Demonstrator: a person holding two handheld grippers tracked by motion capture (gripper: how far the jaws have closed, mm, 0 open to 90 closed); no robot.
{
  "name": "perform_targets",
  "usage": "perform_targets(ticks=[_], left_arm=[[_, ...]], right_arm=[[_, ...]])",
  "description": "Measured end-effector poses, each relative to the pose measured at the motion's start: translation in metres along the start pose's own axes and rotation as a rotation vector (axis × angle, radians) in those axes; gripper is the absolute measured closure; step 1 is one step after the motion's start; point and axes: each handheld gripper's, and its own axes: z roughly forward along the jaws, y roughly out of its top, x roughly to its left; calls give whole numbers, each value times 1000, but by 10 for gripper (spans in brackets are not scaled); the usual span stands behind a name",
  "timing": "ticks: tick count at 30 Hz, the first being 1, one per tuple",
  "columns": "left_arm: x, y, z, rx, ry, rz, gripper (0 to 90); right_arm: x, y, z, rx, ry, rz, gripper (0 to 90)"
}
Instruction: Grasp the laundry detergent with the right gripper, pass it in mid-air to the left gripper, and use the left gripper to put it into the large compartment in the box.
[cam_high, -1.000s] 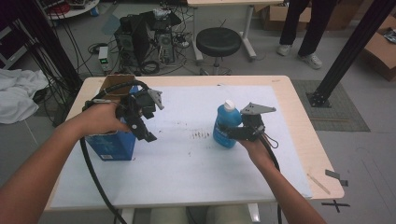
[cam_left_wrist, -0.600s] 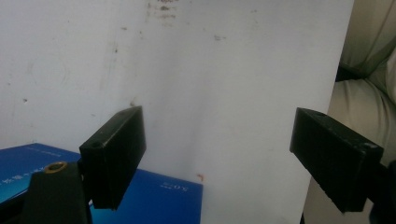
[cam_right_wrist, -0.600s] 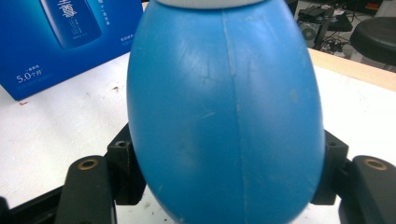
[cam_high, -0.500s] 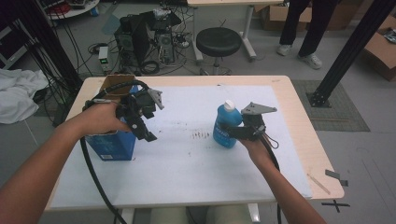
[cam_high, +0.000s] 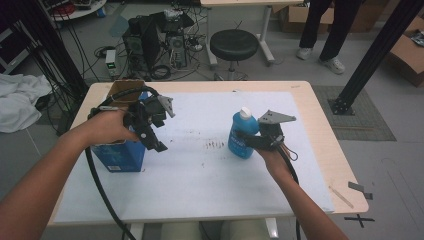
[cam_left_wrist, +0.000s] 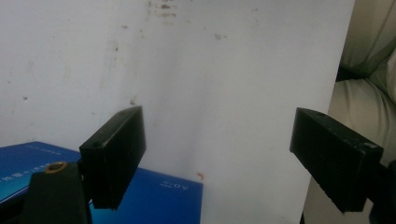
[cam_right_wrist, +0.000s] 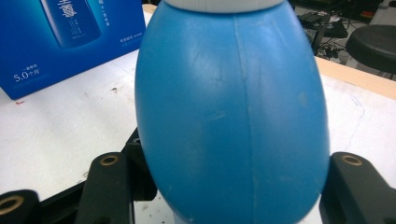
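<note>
A round blue bottle (cam_high: 242, 136) with a white cap stands upright on the white table cover (cam_high: 210, 185), right of centre. My right gripper (cam_high: 241, 140) is shut on its belly; in the right gripper view the bottle (cam_right_wrist: 233, 107) bulges between the two jaws of the gripper (cam_right_wrist: 229, 186). At the left stands a blue box (cam_high: 119, 154) with an open cardboard top. My left gripper (cam_high: 151, 134) hovers at the box's right side, tilted down toward the table, jaws wide apart. Its own view shows the open left gripper (cam_left_wrist: 217, 126) holding nothing, with the box (cam_left_wrist: 154, 196) below.
The table's wooden rim (cam_high: 320, 125) borders the white cover. Beyond the far edge are a black stool (cam_high: 234, 44), a computer tower with cables (cam_high: 150, 37) and a person's legs (cam_high: 325, 30). A black post (cam_high: 370, 55) stands at the right. The box (cam_right_wrist: 70, 37) also appears behind the bottle.
</note>
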Motion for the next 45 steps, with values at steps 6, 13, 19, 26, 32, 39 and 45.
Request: perform_targets(ticks=[6,13,19,26,32,39,45], left_arm=[[0,1,0,-2,0,1,189],[0,2,-2,-3,1,1,189],[-1,3,-5,-9,3,3,189],[-4,9,-12,-18,11,10,189],[-7,15,-17,-25,10,18,189],[-12,26,-22,-21,8,40,188],[-15,35,-26,-14,8,58,188]], right_arm=[[2,1,-1,6,-9,-3,424],[2,2,-2,11,2,-16,433],[0,14,-11,6,56,-30,435],[-3,34,-28,22,137,-84,435],[-7,46,-40,31,241,-116,435],[-5,57,-49,36,396,-177,434],[3,62,-48,51,512,-218,434]])
